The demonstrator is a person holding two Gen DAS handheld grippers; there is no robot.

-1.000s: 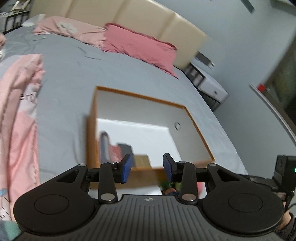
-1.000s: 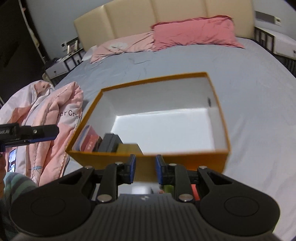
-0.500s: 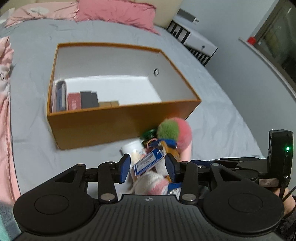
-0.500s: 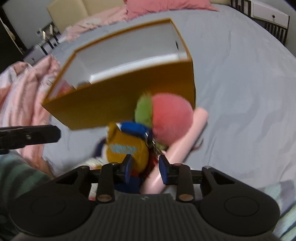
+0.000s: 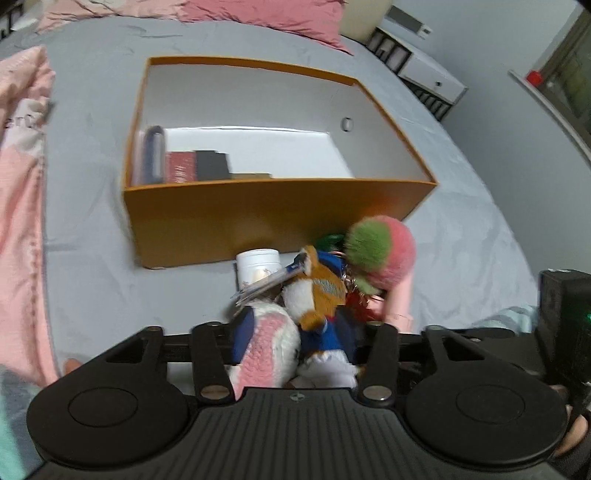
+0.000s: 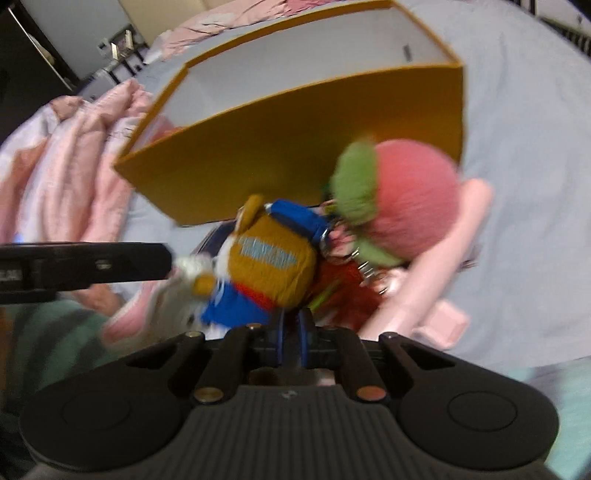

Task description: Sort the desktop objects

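A pile lies on the grey bed in front of the orange box (image 5: 258, 218): a brown and blue plush toy (image 5: 321, 291), a pink and green pompom (image 5: 380, 251), a white jar (image 5: 258, 264), a pink tube (image 5: 400, 295) and a pink and white knitted piece (image 5: 269, 343). My left gripper (image 5: 306, 332) is down over the pile, jaws opening, with the knitted piece and the plush toy's lower part between them. My right gripper (image 6: 291, 317) sits under the plush toy (image 6: 273, 266), jaws closing to a narrow gap. Blur hides whether they pinch anything.
Inside the box, several small boxes (image 5: 195, 166) stand along the left of the near wall. A pink blanket (image 5: 18, 206) lies left of the box, and pillows (image 5: 258, 14) lie at the headboard. A striped sleeve (image 6: 55, 332) shows at lower left. A white cabinet (image 5: 424, 70) stands beside the bed.
Both grippers have tipped down from the box and sunk onto the pile. The left jaws have spread around the knitted piece. The right jaws widened, then drew almost together.
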